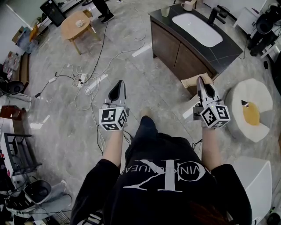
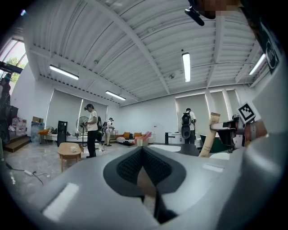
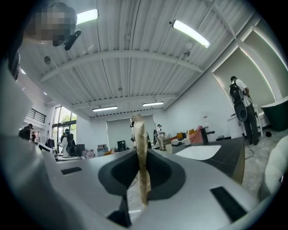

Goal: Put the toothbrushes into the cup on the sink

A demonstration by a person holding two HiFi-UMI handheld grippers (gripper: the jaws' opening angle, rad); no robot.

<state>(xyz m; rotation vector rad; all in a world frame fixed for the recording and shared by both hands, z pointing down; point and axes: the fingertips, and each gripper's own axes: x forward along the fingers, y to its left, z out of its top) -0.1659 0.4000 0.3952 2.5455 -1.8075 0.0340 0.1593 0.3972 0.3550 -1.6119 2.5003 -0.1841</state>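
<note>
Currently right gripper (image 1: 201, 80) fingers pinch a tan packet (image 1: 191, 82); left gripper (image 1: 119, 83) fingers closed.

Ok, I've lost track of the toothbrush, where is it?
The toothbrush, in a tan wrapper, is clamped in the right gripper, on the right of the head view, close to the near corner of the sink cabinet.

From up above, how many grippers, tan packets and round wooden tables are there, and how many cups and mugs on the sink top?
grippers: 2 (left gripper, right gripper)
tan packet: 1, in the right gripper's jaws
cup: 1
mug: 1
round wooden table: 1
Total: 6
</note>
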